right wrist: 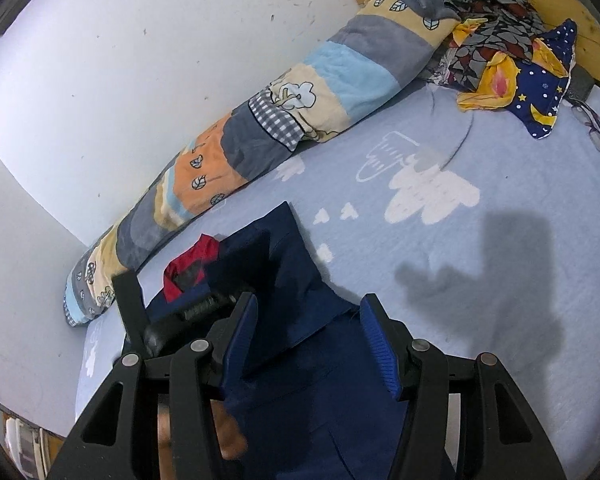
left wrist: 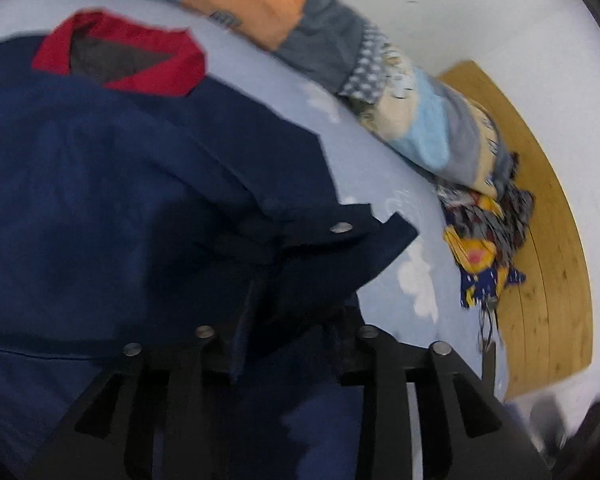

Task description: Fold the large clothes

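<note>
R gripper stands wide, its pads clear of the navy shirt that runs under and between them. L gripper is buried in a shirt fold w/ tips hidden, so can't tell if it grips. Looks like a side fold is mid-way; next prob. calls for laying that flap flat twd the red collar and smoothing it on the bed.
</note>
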Demonstrator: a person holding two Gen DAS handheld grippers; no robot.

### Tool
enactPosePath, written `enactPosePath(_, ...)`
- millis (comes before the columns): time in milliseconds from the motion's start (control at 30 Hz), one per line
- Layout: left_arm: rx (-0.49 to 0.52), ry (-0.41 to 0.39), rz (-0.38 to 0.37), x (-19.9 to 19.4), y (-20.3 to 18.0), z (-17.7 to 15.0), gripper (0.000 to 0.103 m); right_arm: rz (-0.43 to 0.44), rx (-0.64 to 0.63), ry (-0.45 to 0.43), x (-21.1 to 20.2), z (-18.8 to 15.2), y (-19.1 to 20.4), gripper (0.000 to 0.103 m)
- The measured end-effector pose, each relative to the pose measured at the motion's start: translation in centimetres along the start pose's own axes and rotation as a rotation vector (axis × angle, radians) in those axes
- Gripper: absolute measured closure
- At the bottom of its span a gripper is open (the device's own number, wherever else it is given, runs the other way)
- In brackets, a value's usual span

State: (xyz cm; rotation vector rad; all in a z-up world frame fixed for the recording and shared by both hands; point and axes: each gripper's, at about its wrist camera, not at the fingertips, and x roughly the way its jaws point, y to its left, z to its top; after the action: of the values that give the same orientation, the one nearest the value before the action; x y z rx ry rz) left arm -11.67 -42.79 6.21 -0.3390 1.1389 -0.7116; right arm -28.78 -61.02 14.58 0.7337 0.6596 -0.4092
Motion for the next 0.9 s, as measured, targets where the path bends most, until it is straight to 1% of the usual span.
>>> enactPosePath(67, 0.092, 0.004, -0.023, -1.2, -0.9, -0.3, 0.032, 0.005, 0.006, 0.0, 0.0, 0.1, 0.0, 0.046)
enactPosePath(100, 0.144, 0.015, -0.022, -2.1, -1.6, -0.5, 0.029, 0.007, 0.007, 0.0, 0.0, 0.1, 0.1, 0.046)
enactPosePath(133, 0.177, 0.014, -0.026, -2.9, -1.7, -0.4, 0.029, 0.009, 0.007, 0.0, 0.0, 0.0, 0.1, 0.046)
enactPosePath(200, 0.245, -0.015, -0.03, -5.2, -2.1, -1.0, 0.029, 0.016, 0.004, 0.003, 0.1, -0.2, 0.5, 0.046)
enactPosePath(267, 0.283, -0.05, 0.008, -7.0, -1.7, -1.1, 0.029, 0.02, 0.005, 0.006, 0.2, -0.3, 0.6, 0.046)
enactPosePath(300, 0.296, -0.073, 0.04, -8.0, -0.8, -1.2, 0.029, 0.022, 0.004, 0.009, 0.3, -0.4, 0.6, 0.046)
enactPosePath(367, 0.317, -0.12, 0.133, -11.0, 2.1, -1.4, 0.029, 0.026, -0.001, 0.013, 0.3, -0.5, 0.8, 0.046)
enactPosePath(433, 0.311, -0.156, 0.249, -13.9, 6.0, -1.3, 0.029, 0.025, -0.005, 0.016, 0.4, -0.6, 1.0, 0.046)
enactPosePath(500, 0.277, -0.166, 0.342, -16.1, 10.0, -1.0, 0.029, 0.028, -0.002, 0.021, 0.6, -0.6, 1.1, 0.046)
enactPosePath(533, 0.256, -0.163, 0.412, -17.7, 12.9, -0.9, 0.029, 0.031, 0.001, 0.025, 0.7, -0.6, 1.1, 0.046)
enactPosePath(600, 0.246, -0.155, 0.526, -19.3, 16.4, -0.9, 0.029, 0.04, 0.007, 0.034, 0.9, -0.7, 1.2, 0.046)
enactPosePath(633, 0.25, -0.151, 0.603, -20.3, 18.6, -1.1, 0.029, 0.044, 0.01, 0.036, 1.0, -0.8, 1.3, 0.046)
enactPosePath(700, 0.277, -0.128, 0.672, -20.8, 21.1, -1.4, 0.029, 0.043, -0.002, 0.04, 1.1, -1.1, 1.7, 0.046)
enactPosePath(733, 0.287, -0.121, 0.723, -20.8, 22.2, -1.5, 0.029, 0.039, -0.011, 0.04, 1.2, -1.2, 1.9, 0.046)
enactPosePath(767, 0.3, -0.114, 0.752, -20.5, 22.7, -1.6, 0.029, 0.036, -0.016, 0.041, 1.3, -1.3, 2.0, 0.046)
enactPosePath(833, 0.324, -0.113, 0.779, -19.6, 23.4, -1.5, 0.029, 0.03, -0.022, 0.049, 1.6, -1.5, 2.1, 0.046)
enactPosePath(900, 0.335, -0.096, 0.823, -18.7, 24.4, -1.2, 0.029, 0.024, -0.016, 0.057, 2.0, -1.6, 2.1, 0.046)
